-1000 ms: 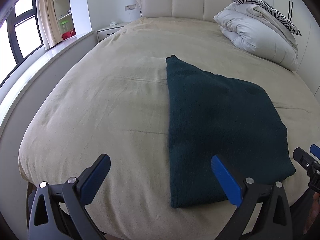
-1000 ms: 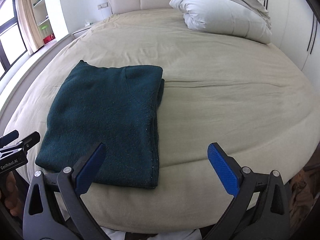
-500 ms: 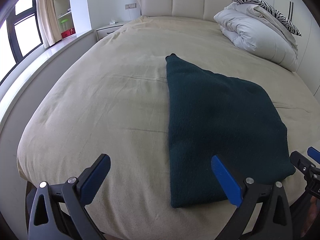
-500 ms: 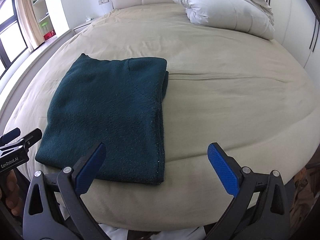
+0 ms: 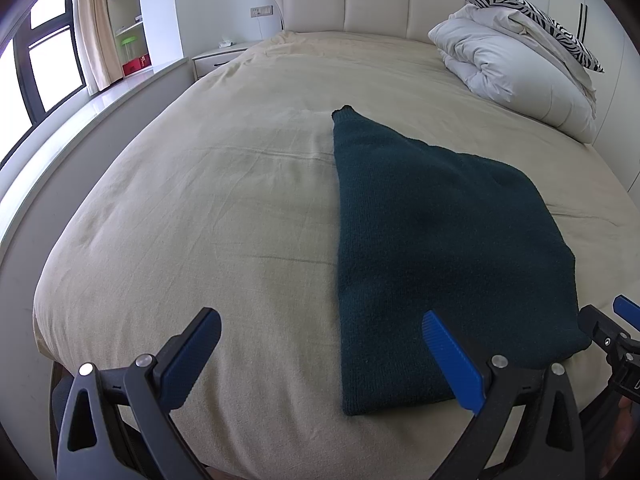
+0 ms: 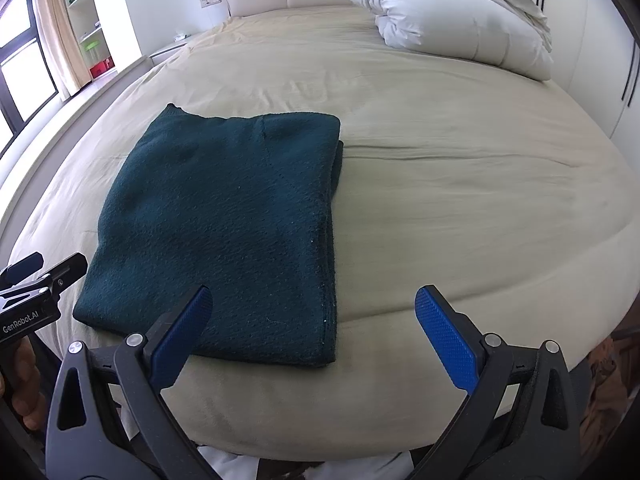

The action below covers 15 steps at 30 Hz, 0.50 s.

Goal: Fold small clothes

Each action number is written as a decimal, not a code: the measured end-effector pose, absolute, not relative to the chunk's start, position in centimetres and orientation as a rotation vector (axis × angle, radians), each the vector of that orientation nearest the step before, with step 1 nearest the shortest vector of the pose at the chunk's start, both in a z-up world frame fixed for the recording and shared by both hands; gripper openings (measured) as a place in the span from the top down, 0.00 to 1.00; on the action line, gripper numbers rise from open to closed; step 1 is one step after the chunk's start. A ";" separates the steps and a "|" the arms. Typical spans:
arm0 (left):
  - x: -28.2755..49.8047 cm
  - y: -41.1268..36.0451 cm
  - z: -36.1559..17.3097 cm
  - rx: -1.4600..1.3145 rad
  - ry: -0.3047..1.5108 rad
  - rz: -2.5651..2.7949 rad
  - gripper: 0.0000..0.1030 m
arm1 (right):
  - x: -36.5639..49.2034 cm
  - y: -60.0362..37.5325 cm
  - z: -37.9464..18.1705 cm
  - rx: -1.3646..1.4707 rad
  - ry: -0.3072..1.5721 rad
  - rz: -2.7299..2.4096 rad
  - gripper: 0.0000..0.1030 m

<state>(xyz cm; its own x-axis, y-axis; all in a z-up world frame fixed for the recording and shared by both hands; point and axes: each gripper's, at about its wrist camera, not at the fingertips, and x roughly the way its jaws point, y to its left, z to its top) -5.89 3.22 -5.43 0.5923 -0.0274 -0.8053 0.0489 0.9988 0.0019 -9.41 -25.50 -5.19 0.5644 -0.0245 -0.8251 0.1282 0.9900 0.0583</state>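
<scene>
A dark green knitted garment (image 5: 436, 248) lies folded flat in a rectangle on the beige bed (image 5: 224, 208), near its front edge. In the right wrist view the same garment (image 6: 224, 224) shows a doubled fold along its right side. My left gripper (image 5: 320, 336) hangs open above the bed's front edge, its right pad over the garment's near left corner, holding nothing. My right gripper (image 6: 312, 316) is open too, straddling the garment's near right corner with nothing between its pads. Each gripper shows at the edge of the other's view: the right gripper (image 5: 608, 332) and the left gripper (image 6: 36, 280).
A folded white duvet (image 5: 516, 80) with a zebra-striped pillow (image 5: 528, 12) on top sits at the far right by the padded headboard (image 5: 360, 0). A nightstand (image 5: 218, 58), a white window ledge (image 5: 80, 128) and shelves run along the left.
Both grippers have drifted slightly nearer the bed; the right wrist view has shifted a bit left and down over the garment. The garment has not moved, and both grippers stayed open.
</scene>
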 end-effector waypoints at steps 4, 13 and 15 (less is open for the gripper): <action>-5.9 3.2 -5.5 0.026 0.936 -0.043 0.00 | -9.4 -25.4 -5.2 0.116 0.968 -0.090 0.00; -5.9 3.2 -5.5 0.025 0.936 -0.044 0.00 | -9.5 -25.2 -5.3 0.118 0.967 -0.089 0.00; -5.9 3.2 -5.5 0.026 0.936 -0.043 0.00 | -9.6 -25.2 -5.3 0.118 0.967 -0.088 0.00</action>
